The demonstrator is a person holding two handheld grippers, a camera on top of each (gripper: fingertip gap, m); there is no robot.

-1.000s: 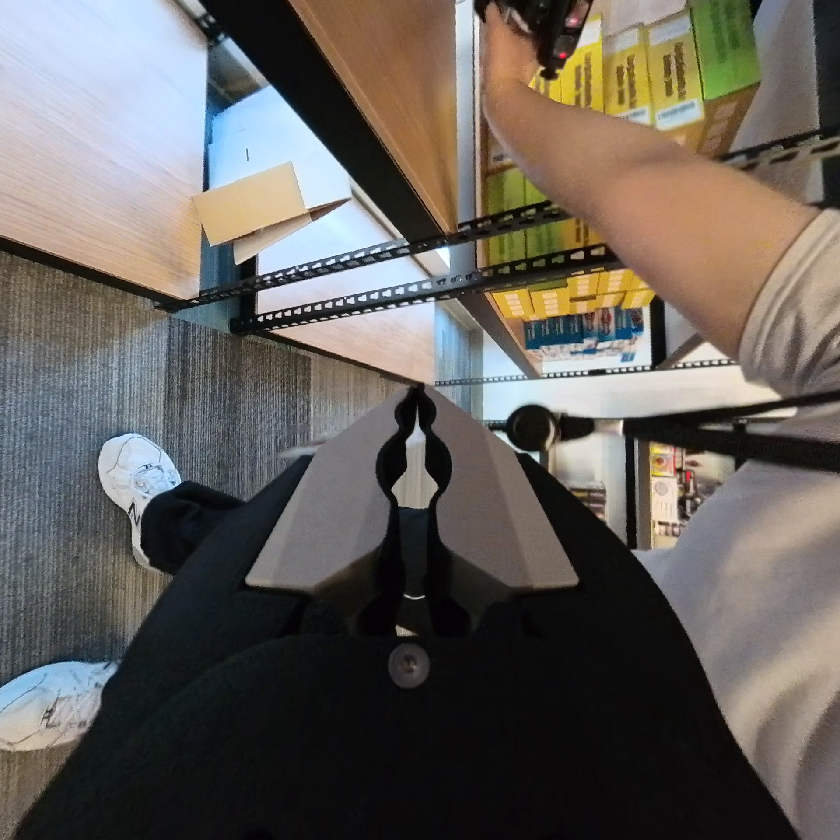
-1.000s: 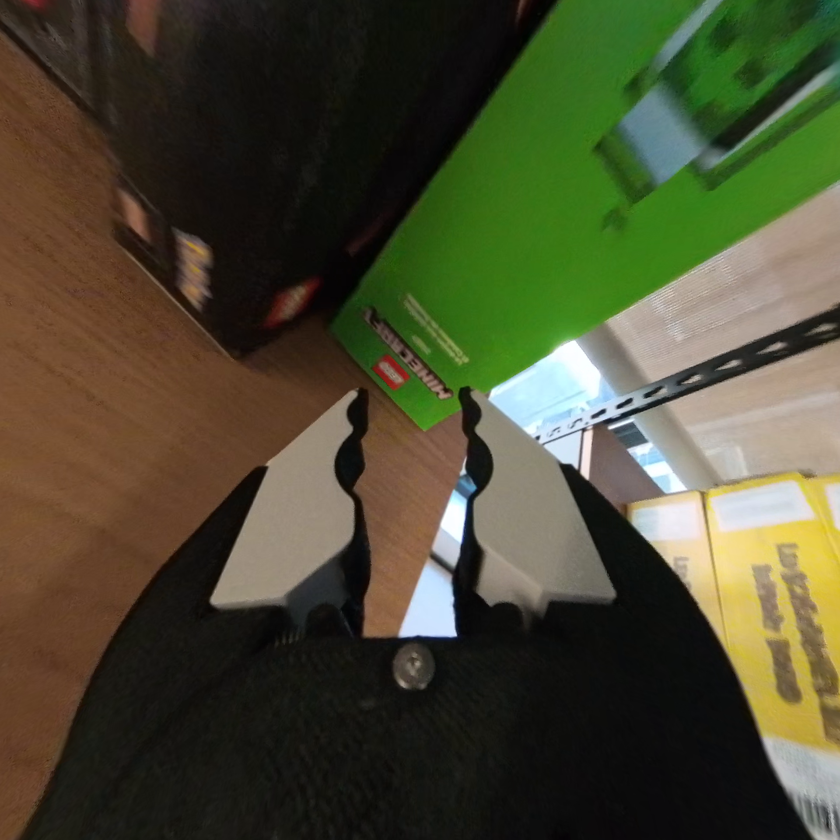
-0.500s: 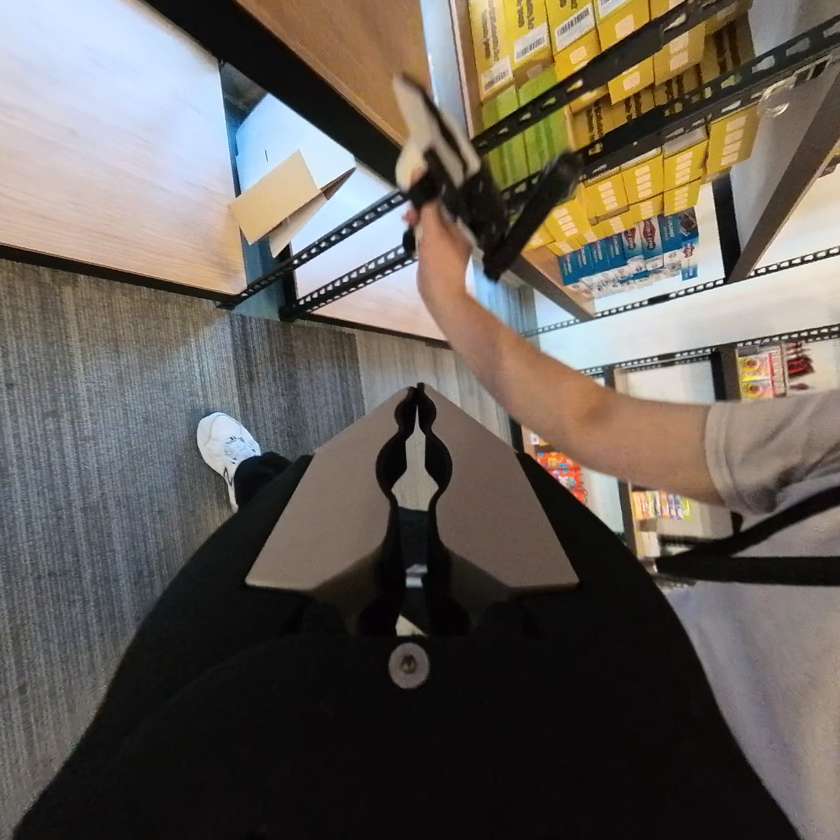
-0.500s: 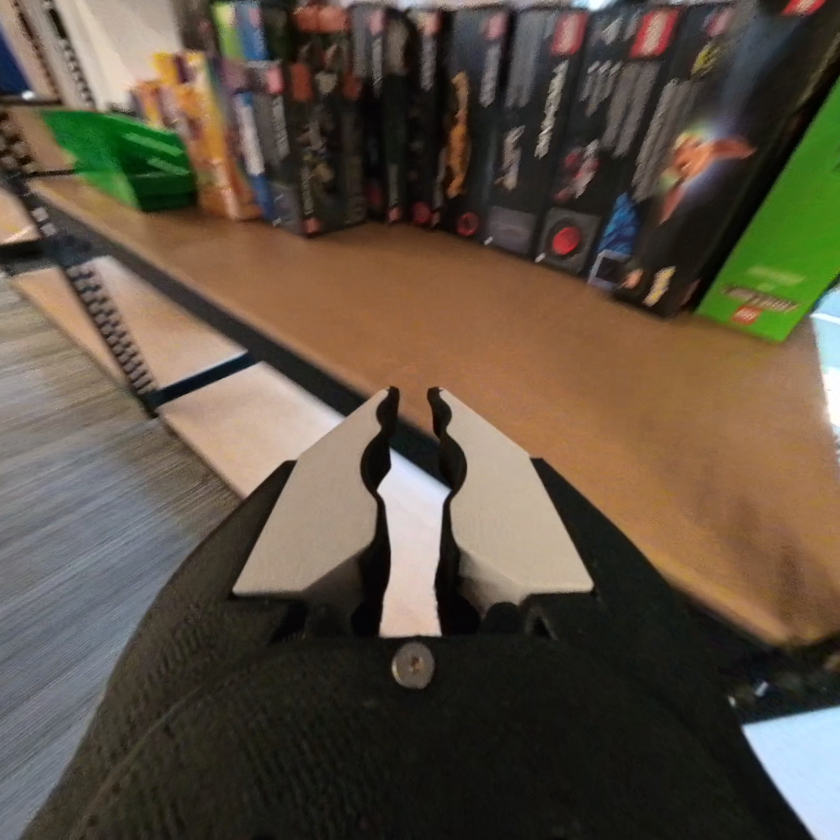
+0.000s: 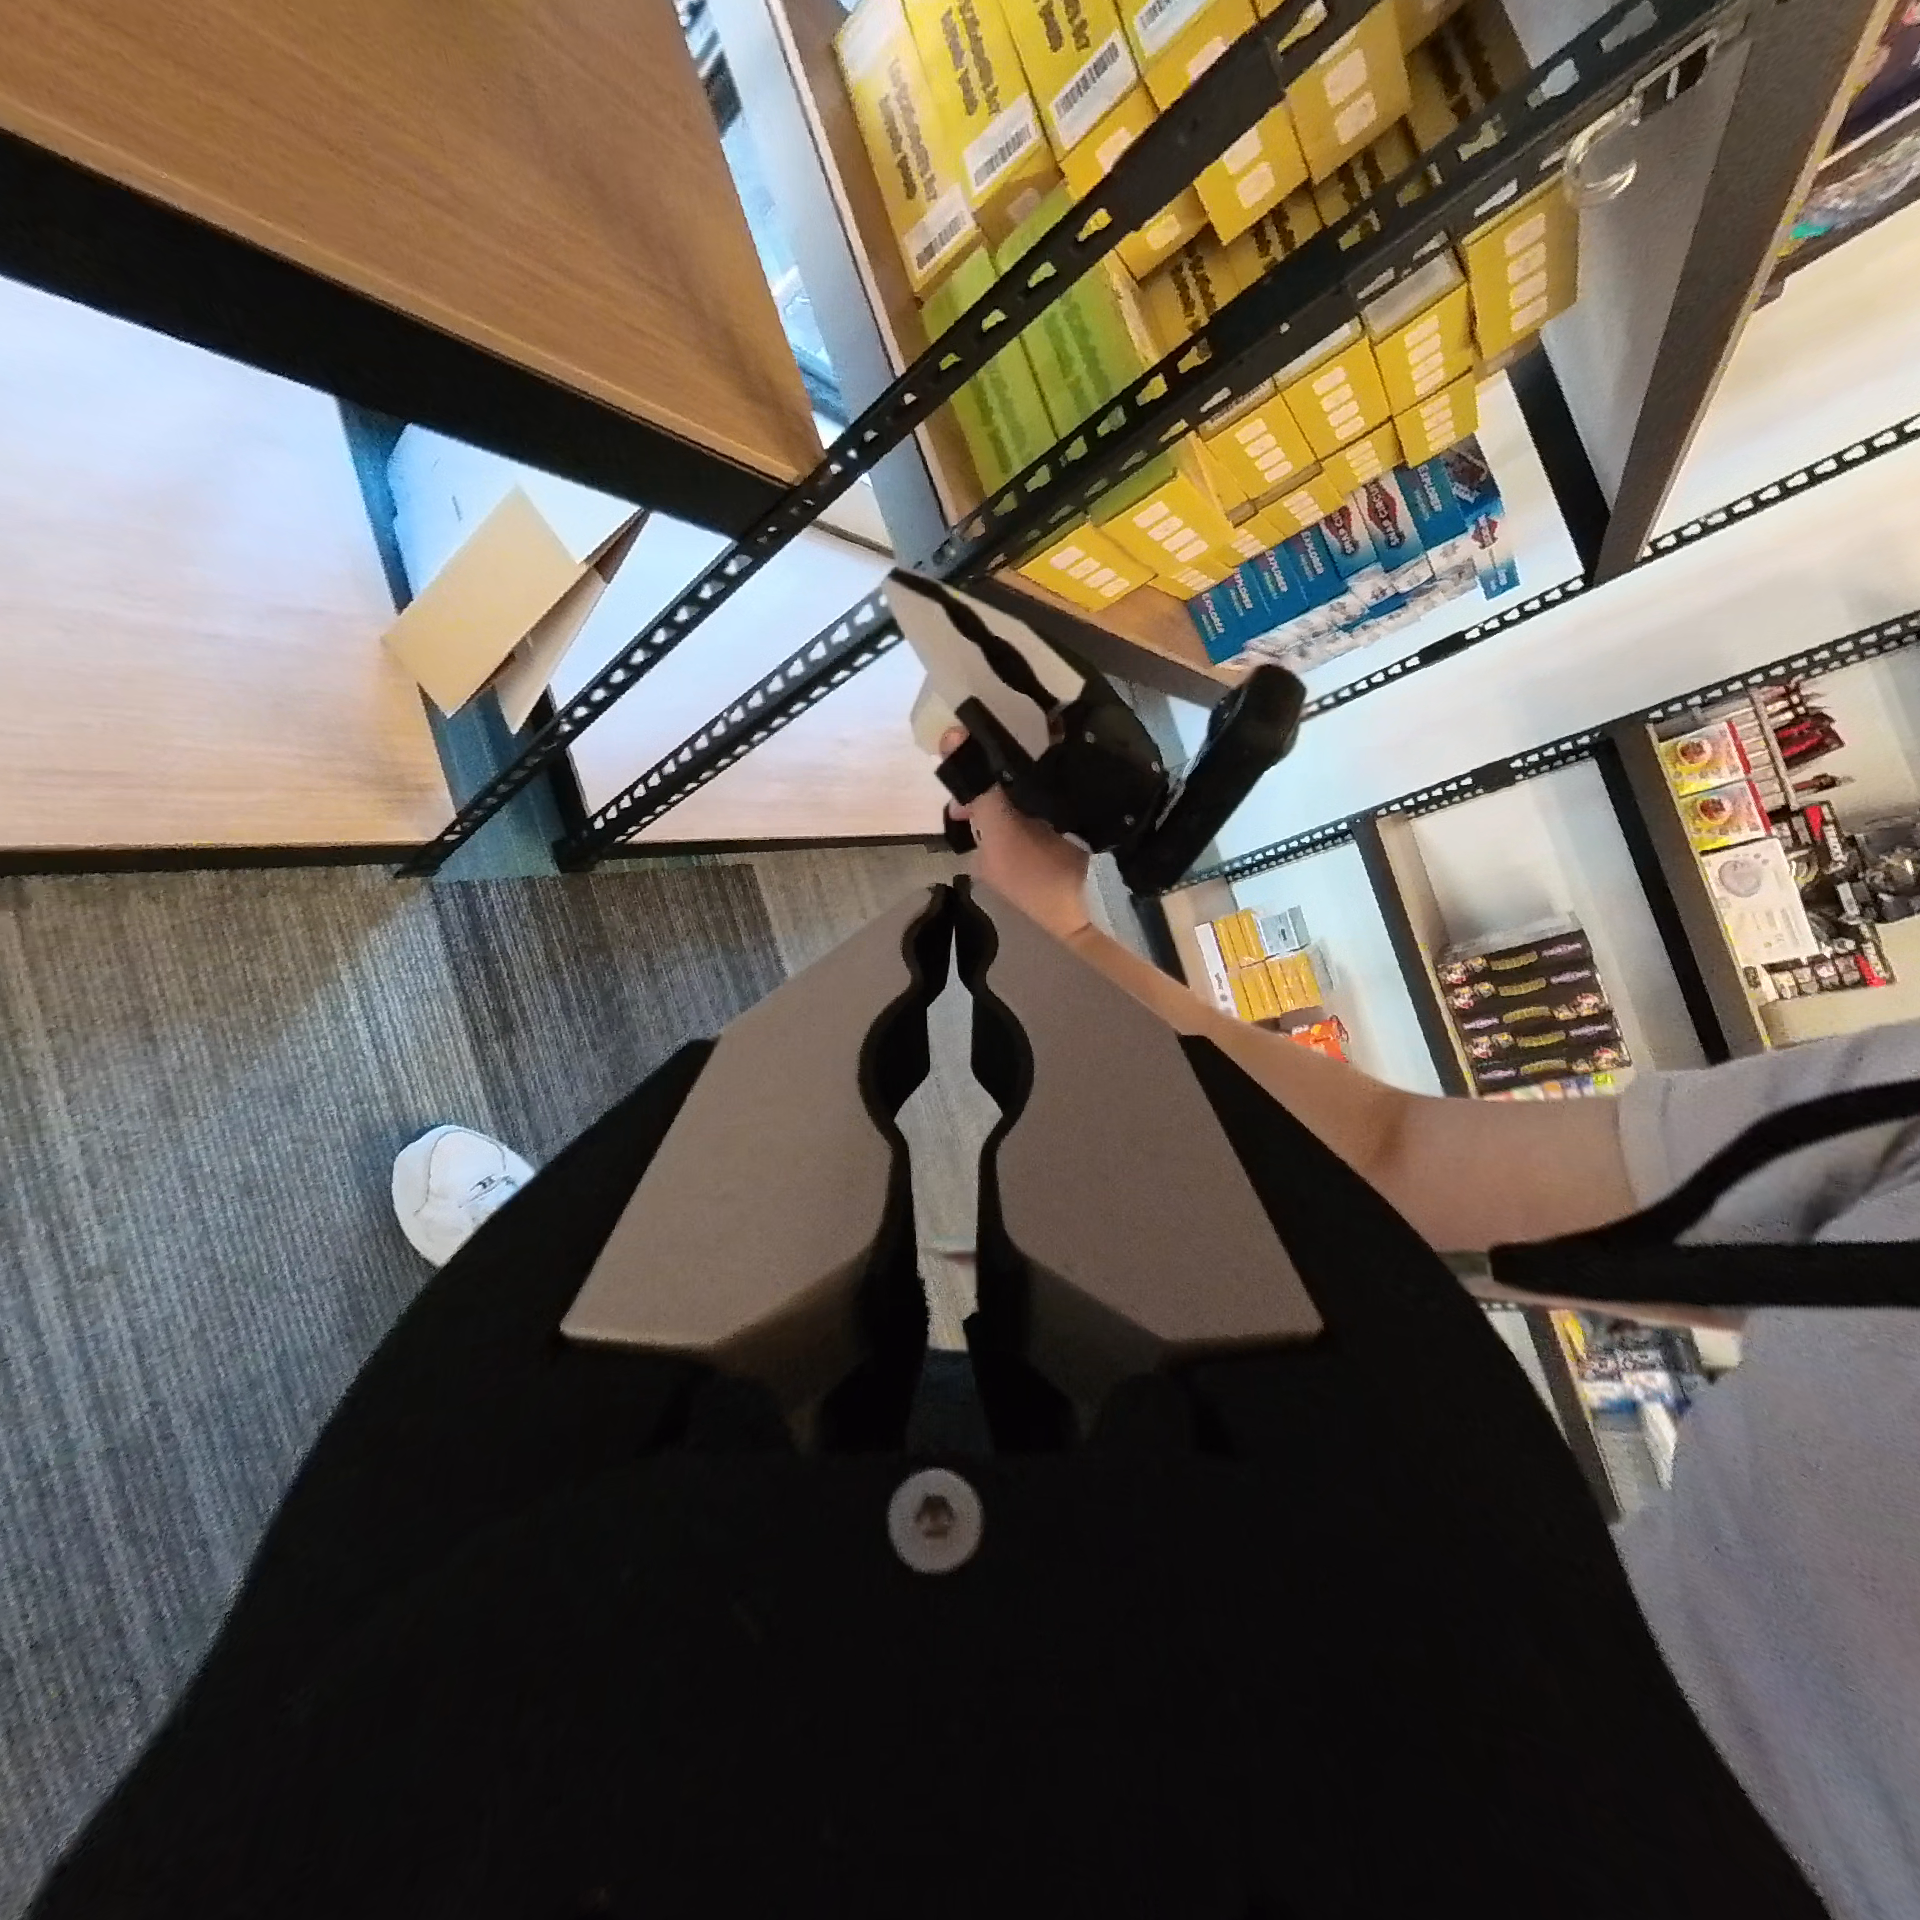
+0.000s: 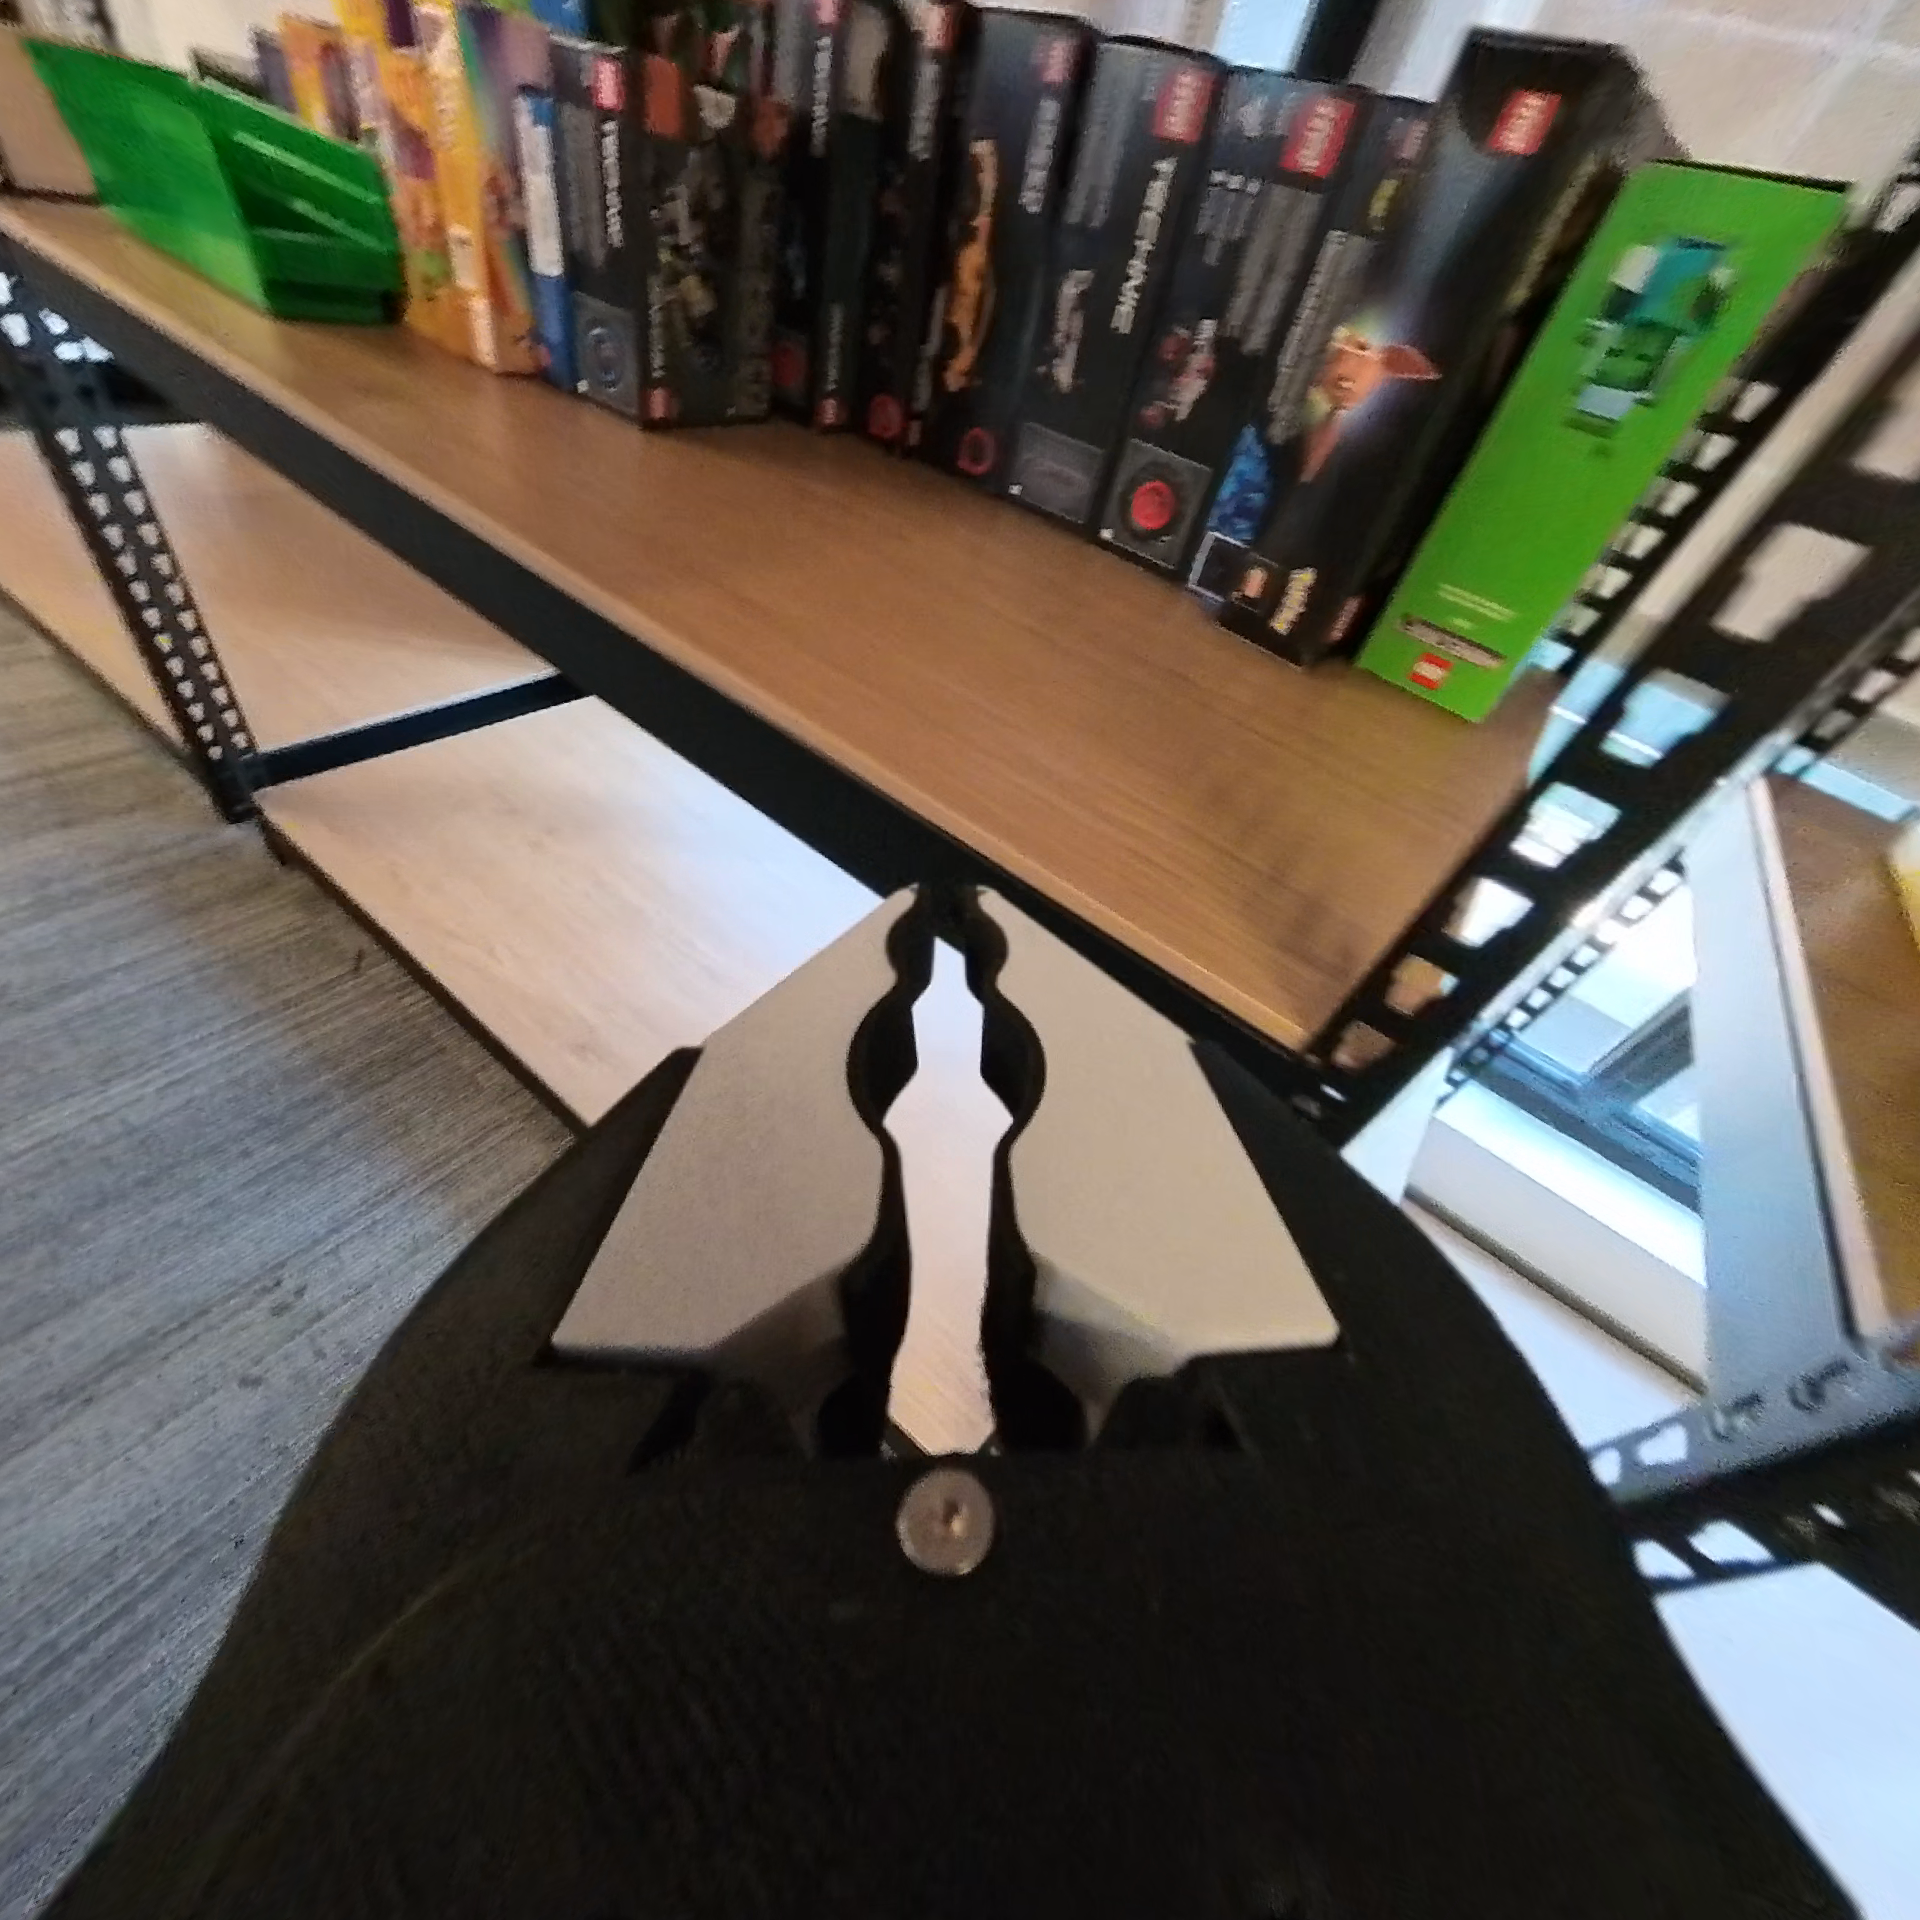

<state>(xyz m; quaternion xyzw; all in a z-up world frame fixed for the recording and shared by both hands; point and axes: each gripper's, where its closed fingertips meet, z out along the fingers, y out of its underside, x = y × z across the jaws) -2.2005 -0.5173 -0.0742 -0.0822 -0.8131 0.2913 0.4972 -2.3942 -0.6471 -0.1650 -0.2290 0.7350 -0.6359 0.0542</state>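
Left gripper empty, fingers clenched, over grey carpet. Right gripper empty, fingers clenched, wooden shelf at twelve o'clock.

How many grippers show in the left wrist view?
2: the left gripper fills the foreground; the right gripper is beyond it, held in a hand by the rack. None seems hidden.
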